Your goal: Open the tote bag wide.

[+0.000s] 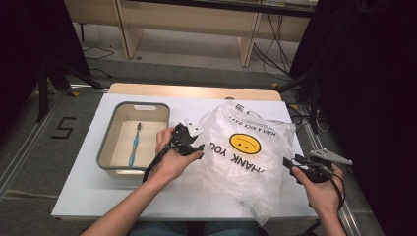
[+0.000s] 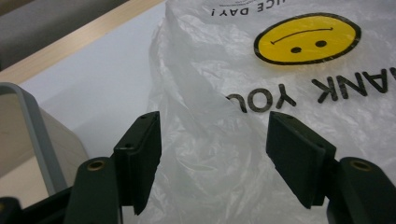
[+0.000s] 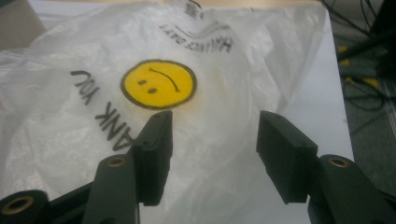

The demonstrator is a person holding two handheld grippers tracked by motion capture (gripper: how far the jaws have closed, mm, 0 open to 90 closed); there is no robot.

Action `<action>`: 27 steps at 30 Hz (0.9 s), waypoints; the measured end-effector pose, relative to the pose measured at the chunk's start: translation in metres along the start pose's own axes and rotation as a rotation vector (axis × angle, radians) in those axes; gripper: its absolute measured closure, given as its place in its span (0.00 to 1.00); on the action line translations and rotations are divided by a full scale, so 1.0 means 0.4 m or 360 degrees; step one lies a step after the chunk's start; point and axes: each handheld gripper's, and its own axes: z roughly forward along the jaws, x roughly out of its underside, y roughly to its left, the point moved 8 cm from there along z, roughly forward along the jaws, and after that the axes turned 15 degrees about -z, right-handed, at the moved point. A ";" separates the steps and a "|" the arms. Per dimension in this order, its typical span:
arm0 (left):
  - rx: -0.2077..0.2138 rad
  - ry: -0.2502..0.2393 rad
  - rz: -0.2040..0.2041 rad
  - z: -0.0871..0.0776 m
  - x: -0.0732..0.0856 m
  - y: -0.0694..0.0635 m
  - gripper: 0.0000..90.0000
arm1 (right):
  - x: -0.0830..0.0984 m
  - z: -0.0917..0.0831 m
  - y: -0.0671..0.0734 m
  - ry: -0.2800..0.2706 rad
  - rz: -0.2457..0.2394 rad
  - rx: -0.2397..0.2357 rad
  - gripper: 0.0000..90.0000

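A clear plastic bag (image 1: 246, 152) with a yellow smiley and "THANK YOU" print lies crumpled on the white table (image 1: 98, 191). My left gripper (image 1: 195, 141) hovers at the bag's left edge, its jaws wide apart with nothing pinched; in the left gripper view the bag (image 2: 243, 140) lies beyond the left gripper (image 2: 215, 158). At the bag's right edge my right gripper (image 1: 289, 164) is held open as well. The right gripper view has the bag (image 3: 140, 93) spread under and past the open right gripper (image 3: 212, 154).
A grey-rimmed bin (image 1: 110, 147) stands at the left of the table with a blue toothbrush (image 1: 134, 145) lying inside; its rim (image 2: 32, 126) shows in the left gripper view. Cables (image 1: 275, 54) run across the floor beyond the table, and a dark stand (image 1: 49, 73) is at far left.
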 end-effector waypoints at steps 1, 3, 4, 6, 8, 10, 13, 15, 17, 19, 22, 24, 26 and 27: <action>0.0020 0.0002 0.0008 -0.006 0.008 -0.001 0.39 | -0.015 0.001 0.012 -0.0044 -0.0056 -0.0023 0.52; 0.0057 0.0009 0.0023 -0.012 0.019 -0.007 0.39 | -0.024 0.004 0.024 -0.0061 -0.0093 -0.0047 0.52; 0.0057 0.0009 0.0023 -0.012 0.019 -0.007 0.39 | -0.026 0.006 0.028 -0.0063 -0.0100 -0.0056 0.52; 0.0101 0.0010 0.0034 -0.019 0.029 -0.016 0.38 | -0.029 0.010 0.034 -0.0065 -0.0115 -0.0069 0.52; 0.0143 0.0008 0.0056 -0.027 0.038 -0.023 0.38 | -0.033 0.020 0.050 -0.0063 -0.0147 -0.0108 0.52; 0.0170 0.0004 0.0079 -0.035 0.049 -0.030 0.37 | -0.035 0.024 0.057 -0.0065 -0.0160 -0.0120 0.52; 0.0222 -0.0010 0.0126 -0.058 0.070 -0.041 0.36 | -0.044 0.041 0.094 -0.0059 -0.0220 -0.0196 0.52; 0.0242 -0.0025 0.0132 -0.070 0.080 -0.046 0.36 | -0.046 0.049 0.111 -0.0040 -0.0243 -0.0231 0.52; 0.0267 -0.0025 0.0147 -0.084 0.095 -0.051 0.36 | -0.047 0.057 0.125 -0.0030 -0.0267 -0.0258 0.52; 0.0283 -0.0017 0.0167 -0.094 0.113 -0.058 0.36 | -0.049 0.065 0.142 -0.0020 -0.0282 -0.0292 0.52; 0.0303 0.0003 0.0184 -0.101 0.136 -0.067 0.36 | -0.050 0.077 0.167 0.0000 -0.0323 -0.0339 0.51; 0.0324 0.0024 0.0203 -0.106 0.155 -0.075 0.36 | -0.051 0.080 0.175 0.0010 -0.0339 -0.0349 0.51; 0.0337 0.0032 0.0215 -0.108 0.171 -0.079 0.36 | -0.051 0.091 0.198 0.0022 -0.0373 -0.0388 0.51; 0.0341 0.0033 0.0217 -0.108 0.178 -0.080 0.36 | -0.051 0.091 0.198 0.0022 -0.0373 -0.0388 0.51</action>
